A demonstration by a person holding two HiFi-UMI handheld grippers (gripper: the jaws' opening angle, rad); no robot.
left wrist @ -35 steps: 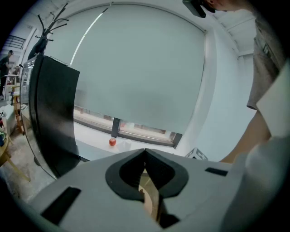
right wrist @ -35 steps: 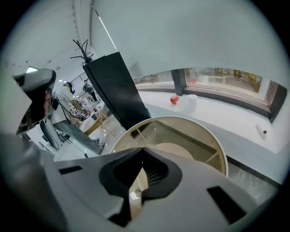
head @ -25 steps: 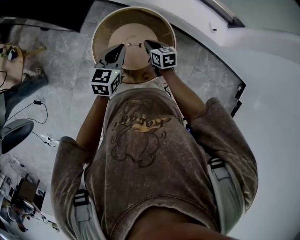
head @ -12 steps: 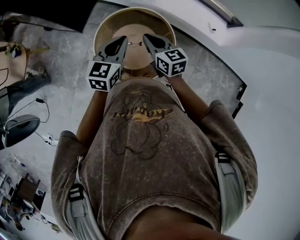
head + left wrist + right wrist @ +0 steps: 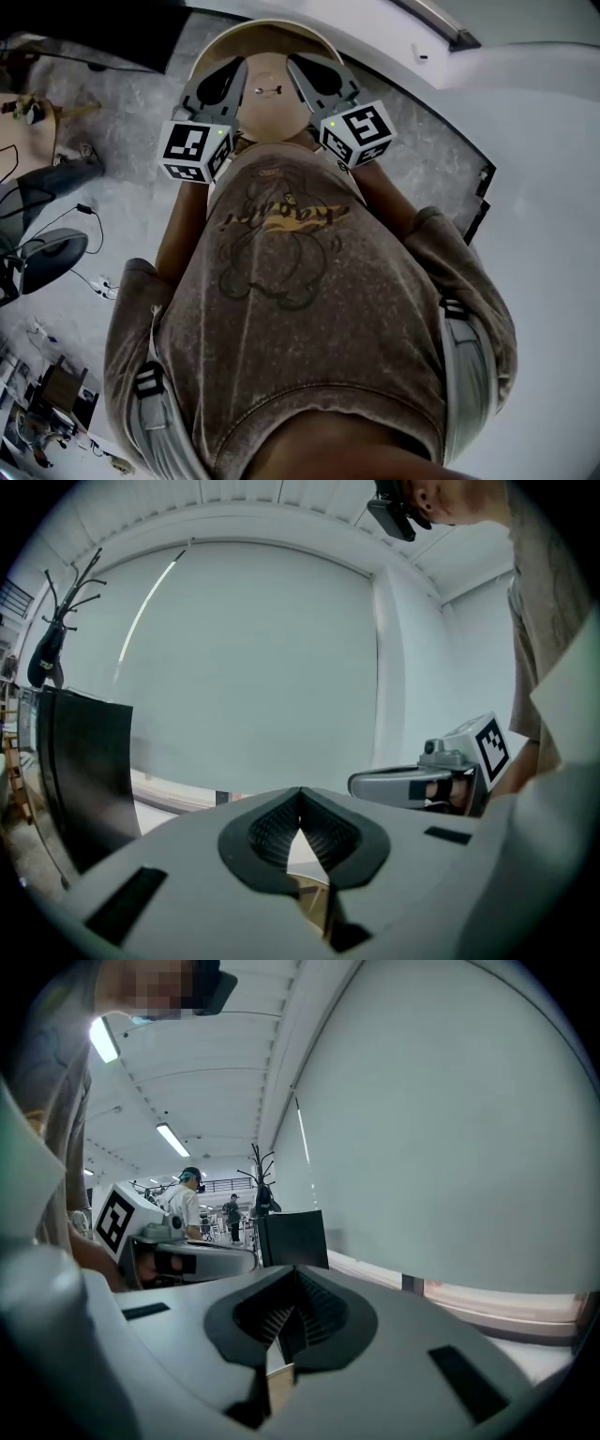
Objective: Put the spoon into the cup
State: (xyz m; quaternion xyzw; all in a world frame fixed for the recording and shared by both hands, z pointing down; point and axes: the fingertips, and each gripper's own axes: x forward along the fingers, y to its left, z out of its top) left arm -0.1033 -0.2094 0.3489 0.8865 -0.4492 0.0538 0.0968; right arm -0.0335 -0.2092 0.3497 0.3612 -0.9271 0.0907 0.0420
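In the head view a small thin metal object (image 5: 272, 90), too small to name, lies on the round beige table (image 5: 211, 56). No cup shows in any view. My left gripper (image 5: 242, 66) and right gripper (image 5: 294, 62) hang side by side above the table's near edge, in front of the person's chest. Both point nearly level and away from the body. In the left gripper view the left gripper (image 5: 300, 797) is shut with nothing between its pads. The right gripper (image 5: 295, 1277) is likewise shut and empty. Each gripper view shows the other gripper alongside.
Grey marbled floor (image 5: 131, 206) surrounds the table, and a white curved ledge (image 5: 525, 141) runs on the right. A dark chair (image 5: 37, 262) and cables lie at the left. A black panel (image 5: 84, 771) and a coat stand (image 5: 56, 621) stand before a pale wall. People stand far off (image 5: 187, 1204).
Both grippers have risen toward the head camera, and their marker cubes look larger and further apart. The right gripper rose more and rolled. Both stayed shut.
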